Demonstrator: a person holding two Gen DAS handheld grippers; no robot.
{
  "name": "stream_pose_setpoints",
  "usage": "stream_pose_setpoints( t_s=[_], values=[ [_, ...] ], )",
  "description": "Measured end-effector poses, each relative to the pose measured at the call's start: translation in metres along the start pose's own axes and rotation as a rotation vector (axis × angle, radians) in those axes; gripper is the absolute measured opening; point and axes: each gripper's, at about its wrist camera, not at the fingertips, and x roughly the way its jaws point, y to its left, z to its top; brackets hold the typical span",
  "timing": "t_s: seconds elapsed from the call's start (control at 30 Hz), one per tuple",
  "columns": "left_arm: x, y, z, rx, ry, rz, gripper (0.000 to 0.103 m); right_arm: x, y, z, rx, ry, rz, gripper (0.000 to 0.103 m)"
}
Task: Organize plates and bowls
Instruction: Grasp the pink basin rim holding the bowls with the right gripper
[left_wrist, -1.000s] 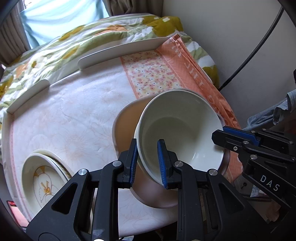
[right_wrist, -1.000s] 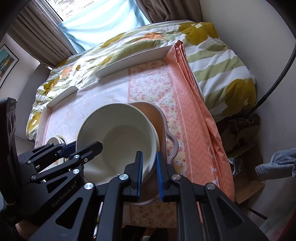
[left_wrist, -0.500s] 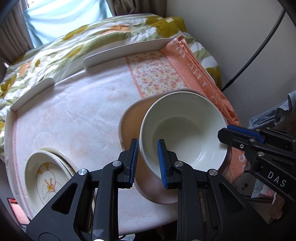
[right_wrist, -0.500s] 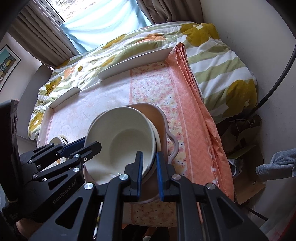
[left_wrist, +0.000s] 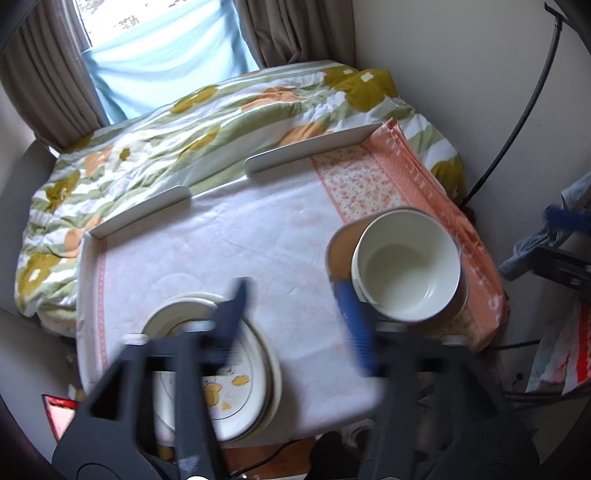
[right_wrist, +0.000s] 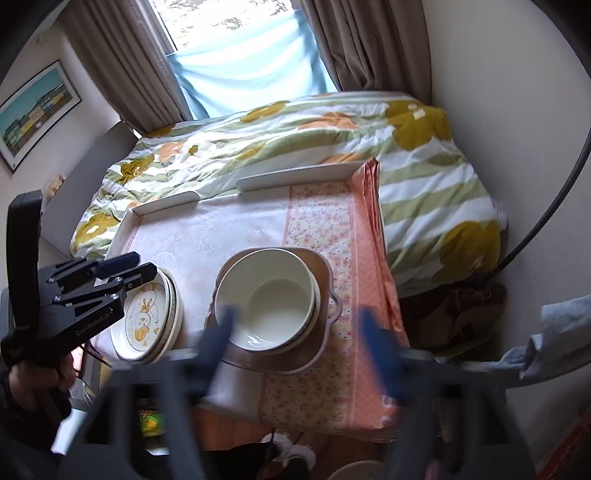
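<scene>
A cream bowl (left_wrist: 404, 269) sits nested on other bowls inside a wide brown-rimmed dish (left_wrist: 338, 245) at the table's right side; it also shows in the right wrist view (right_wrist: 269, 299). A stack of plates with a yellow duck print (left_wrist: 236, 380) lies at the front left, and shows in the right wrist view (right_wrist: 147, 317). My left gripper (left_wrist: 295, 325) is open and empty, raised above the table between plates and bowls. My right gripper (right_wrist: 299, 336) is open and empty, above the bowls' near edge. Both are motion-blurred.
The table (right_wrist: 207, 229) has a pale cloth and an orange floral runner (right_wrist: 321, 214) on its right. White raised rails (left_wrist: 314, 151) edge the far side. A bed with a flowered quilt (right_wrist: 295, 129) lies beyond. A wall and black cable (left_wrist: 517, 110) stand at right.
Both grippers have let go of the cream bowl and opened wide. Both have pulled up and back from the table. The bowl now rests in the stack.
</scene>
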Motion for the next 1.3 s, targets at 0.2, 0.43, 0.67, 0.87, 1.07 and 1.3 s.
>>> stream_pose_setpoints(
  t_s=[0.2, 0.43, 0.67, 0.87, 1.07, 1.3],
  values=[
    [0.006, -0.003, -0.02, 0.074, 0.035, -0.033, 0.103, 0.002, -0.012, -0.008, -0.091, 0.032, -0.048, 0.103],
    [0.065, -0.008, -0.025, 0.053, 0.181, -0.177, 0.098, 0.066, -0.028, -0.009, -0.193, 0.258, -0.174, 0.103],
    [0.106, -0.019, -0.025, 0.064, 0.291, -0.235, 0.077, 0.116, -0.042, -0.01, -0.202, 0.373, -0.094, 0.085],
    [0.126, -0.026, -0.023, 0.083, 0.328, -0.243, 0.065, 0.138, -0.034, -0.007, -0.231, 0.431, -0.038, 0.055],
    [0.15, -0.037, -0.019, 0.104, 0.364, -0.252, 0.047, 0.159, -0.032, -0.009, -0.233, 0.468, 0.011, 0.044],
    [0.163, -0.052, -0.015, 0.128, 0.365, -0.296, 0.012, 0.176, -0.026, -0.015, -0.235, 0.474, 0.082, 0.015]
  ],
)
